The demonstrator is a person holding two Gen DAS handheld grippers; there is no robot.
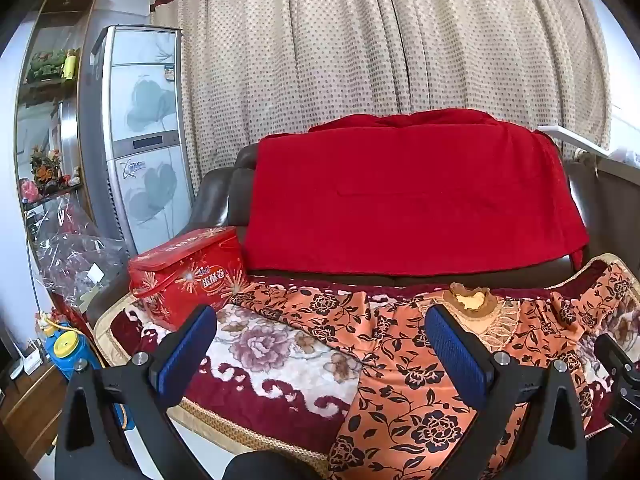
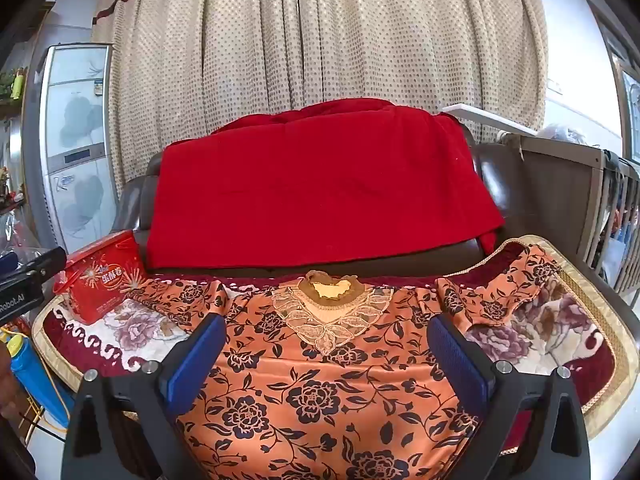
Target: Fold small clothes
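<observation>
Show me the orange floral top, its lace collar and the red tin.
orange floral top (image 2: 320, 392), right wrist view, front panel.
lace collar (image 2: 332, 312), right wrist view, lace below the neckline.
red tin (image 1: 188, 276), left wrist view, front face.

red tin box (image 1: 188, 276); red blanket (image 1: 412, 200); dotted curtain (image 1: 380, 40)

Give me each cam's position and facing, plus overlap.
Left wrist: on the left claw, angled down over the blouse's left side and the quilt; own open fingers show, right claw's edge too.
Right wrist: on the right claw, centred on the blouse collar; open fingers show.
Shared: blouse, red tin, red throw, curtain.
</observation>
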